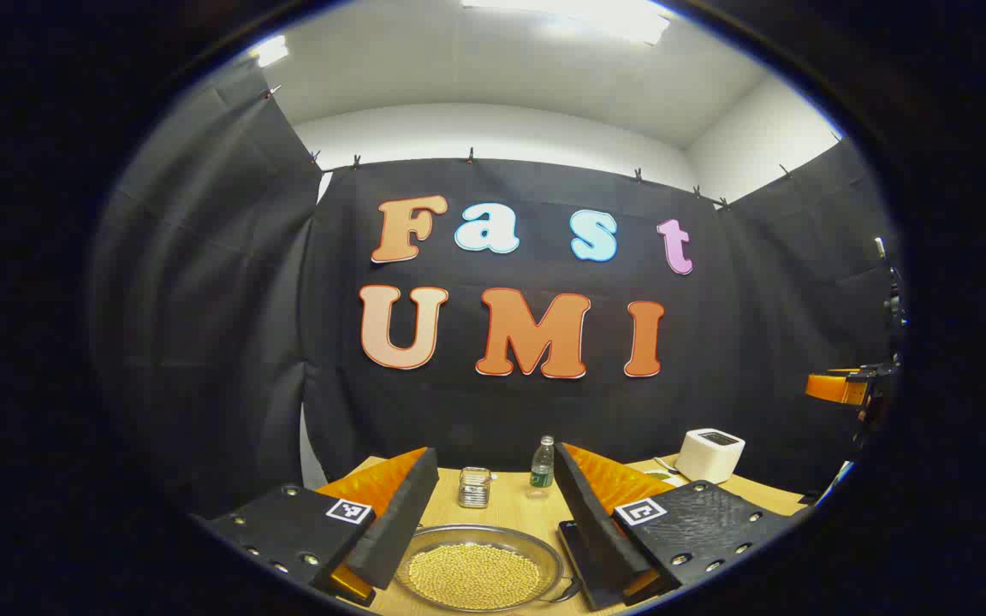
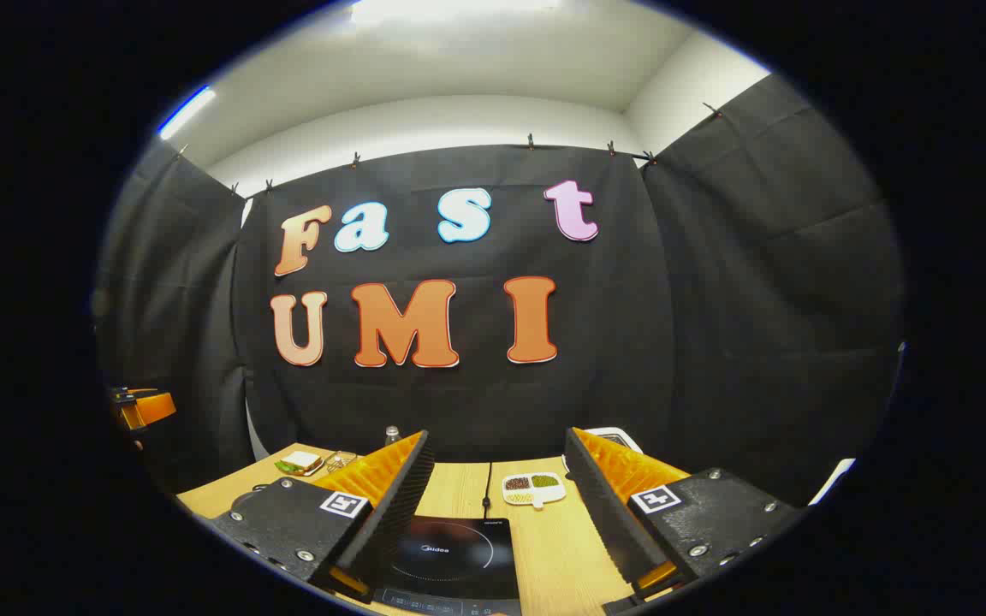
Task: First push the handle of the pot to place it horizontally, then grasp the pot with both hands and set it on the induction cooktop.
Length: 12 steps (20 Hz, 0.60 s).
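Observation:
The pot (image 1: 476, 571) is a shallow metal pan full of yellow beans, low in the left gripper view between my left gripper's fingers. A dark part that looks like its handle (image 1: 577, 556) lies at its right side, partly hidden under the right finger. My left gripper (image 1: 495, 479) hangs open above the pot and holds nothing. The black induction cooktop (image 2: 454, 554) lies on the wooden table in the right gripper view, with my right gripper (image 2: 497, 447) open above it. The right gripper (image 1: 844, 387) also shows orange at the far right of the left gripper view.
Behind the pot stand a small glass jar (image 1: 475, 486), a green bottle (image 1: 542, 466) and a white box-shaped appliance (image 1: 709, 454). Past the cooktop lie a divided dish of beans (image 2: 533, 488), a black cable (image 2: 488, 479) and, to the left, a sandwich (image 2: 299, 463).

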Tool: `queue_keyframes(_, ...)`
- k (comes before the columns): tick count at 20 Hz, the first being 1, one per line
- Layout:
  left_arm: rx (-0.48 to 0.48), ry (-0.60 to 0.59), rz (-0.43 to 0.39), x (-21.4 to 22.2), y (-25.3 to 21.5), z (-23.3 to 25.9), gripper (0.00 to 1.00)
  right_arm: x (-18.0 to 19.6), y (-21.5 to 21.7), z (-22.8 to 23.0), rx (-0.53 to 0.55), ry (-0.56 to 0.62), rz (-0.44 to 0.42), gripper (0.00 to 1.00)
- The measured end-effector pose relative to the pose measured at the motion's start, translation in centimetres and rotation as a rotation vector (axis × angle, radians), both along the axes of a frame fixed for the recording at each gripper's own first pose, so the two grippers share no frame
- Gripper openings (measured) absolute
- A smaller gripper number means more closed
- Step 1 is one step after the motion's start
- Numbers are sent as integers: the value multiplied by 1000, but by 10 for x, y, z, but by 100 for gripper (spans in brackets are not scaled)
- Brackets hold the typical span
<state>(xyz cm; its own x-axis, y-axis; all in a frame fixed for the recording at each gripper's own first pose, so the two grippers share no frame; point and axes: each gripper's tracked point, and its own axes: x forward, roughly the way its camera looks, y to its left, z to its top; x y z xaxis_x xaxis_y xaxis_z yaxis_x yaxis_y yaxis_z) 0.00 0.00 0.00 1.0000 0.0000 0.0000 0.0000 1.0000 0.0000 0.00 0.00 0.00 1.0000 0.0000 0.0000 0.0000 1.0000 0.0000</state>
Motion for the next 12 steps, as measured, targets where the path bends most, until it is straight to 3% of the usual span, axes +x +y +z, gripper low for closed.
queue_keyframes(1, 1, 4, -7, 0, -2, -1, 87, 1, -2, -1, 7, 5, 0, 100)
queue_keyframes(2, 2, 9, -7, 2, -2, -3, 87, 1, -4, -1, 12, 8, 0, 96)
queue_keyframes(12, 21, 16, 12, 4, 4, 0, 88, 1, -4, -8, 26, 35, 14, 96)
